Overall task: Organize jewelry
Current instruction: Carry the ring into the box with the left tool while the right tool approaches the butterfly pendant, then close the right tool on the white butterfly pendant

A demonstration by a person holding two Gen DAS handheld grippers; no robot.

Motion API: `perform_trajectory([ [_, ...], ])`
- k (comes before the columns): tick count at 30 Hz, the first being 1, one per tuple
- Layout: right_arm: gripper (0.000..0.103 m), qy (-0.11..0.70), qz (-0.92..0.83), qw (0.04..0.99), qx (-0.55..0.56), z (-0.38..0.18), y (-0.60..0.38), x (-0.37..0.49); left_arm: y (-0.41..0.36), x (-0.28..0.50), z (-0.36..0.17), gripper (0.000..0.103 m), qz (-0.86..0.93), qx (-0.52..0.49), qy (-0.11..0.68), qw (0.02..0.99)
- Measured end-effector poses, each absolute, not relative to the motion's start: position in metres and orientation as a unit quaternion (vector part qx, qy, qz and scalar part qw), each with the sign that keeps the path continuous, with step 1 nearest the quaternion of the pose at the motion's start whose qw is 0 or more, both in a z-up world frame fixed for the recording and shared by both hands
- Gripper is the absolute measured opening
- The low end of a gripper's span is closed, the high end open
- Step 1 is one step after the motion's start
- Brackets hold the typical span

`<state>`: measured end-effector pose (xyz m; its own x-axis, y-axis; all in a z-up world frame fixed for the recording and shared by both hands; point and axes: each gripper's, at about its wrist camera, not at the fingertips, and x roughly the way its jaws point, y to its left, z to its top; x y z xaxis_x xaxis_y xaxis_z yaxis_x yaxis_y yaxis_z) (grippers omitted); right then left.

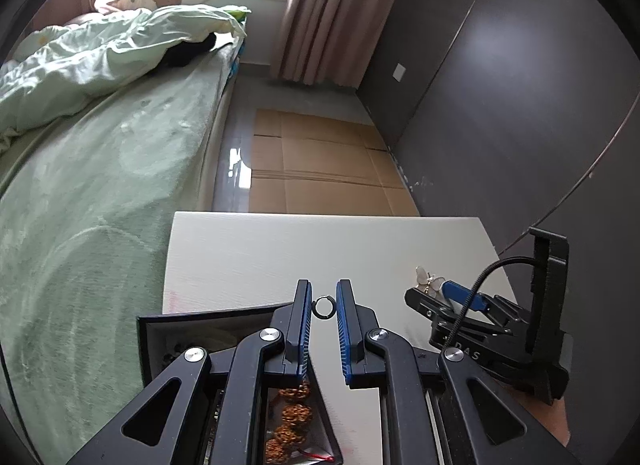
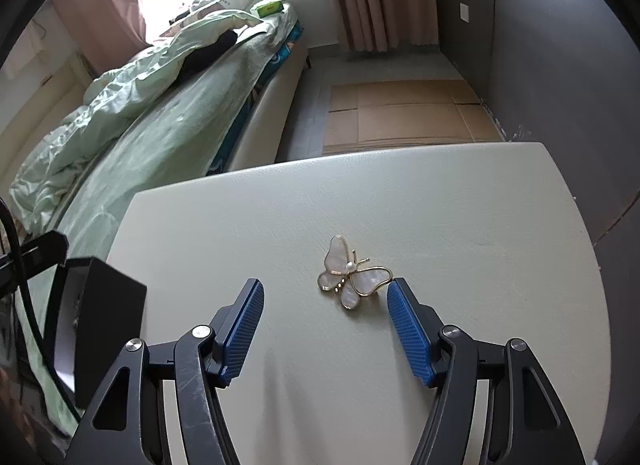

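Note:
My left gripper (image 1: 323, 295) is shut on a small dark ring (image 1: 323, 307), pinched between its blue pads above the white table (image 1: 280, 253). Below it lies an open black jewelry box (image 1: 160, 341) with a brown beaded bracelet (image 1: 294, 417) inside. A pearly butterfly brooch (image 2: 352, 273) with gold edging lies flat on the table (image 2: 440, 205). My right gripper (image 2: 326, 291) stands open just in front of the brooch; its right pad is close beside one wing, without pressing. The right gripper (image 1: 444, 293) also shows at the brooch (image 1: 426, 277) in the left wrist view.
The black box (image 2: 100, 321) sits at the table's left edge in the right wrist view. A bed with green bedding (image 1: 100, 145) runs along the left. Flattened cardboard (image 1: 320, 161) covers the floor beyond the table, with a dark wall (image 1: 500, 85) to the right.

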<state>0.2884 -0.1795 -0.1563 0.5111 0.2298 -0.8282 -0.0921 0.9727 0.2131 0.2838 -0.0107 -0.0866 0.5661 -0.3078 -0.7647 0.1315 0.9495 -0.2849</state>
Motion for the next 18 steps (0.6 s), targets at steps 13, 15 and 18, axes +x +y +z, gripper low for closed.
perform_trajectory([
  [13, 0.065, 0.476, 0.054, 0.878, 0.009, -0.158, -0.154, 0.303, 0.011, 0.282, -0.083, 0.013, -0.122, -0.121, 0.444, 0.88],
  [15, 0.065, 0.475, 0.045, 0.879, -0.006, -0.159, -0.151, 0.304, 0.013, 0.282, -0.082, 0.013, -0.122, -0.123, 0.443, 0.88],
  [18, 0.064, 0.473, 0.031, 0.88, -0.023, -0.159, -0.148, 0.306, 0.017, 0.281, -0.081, 0.013, -0.12, -0.123, 0.443, 0.88],
])
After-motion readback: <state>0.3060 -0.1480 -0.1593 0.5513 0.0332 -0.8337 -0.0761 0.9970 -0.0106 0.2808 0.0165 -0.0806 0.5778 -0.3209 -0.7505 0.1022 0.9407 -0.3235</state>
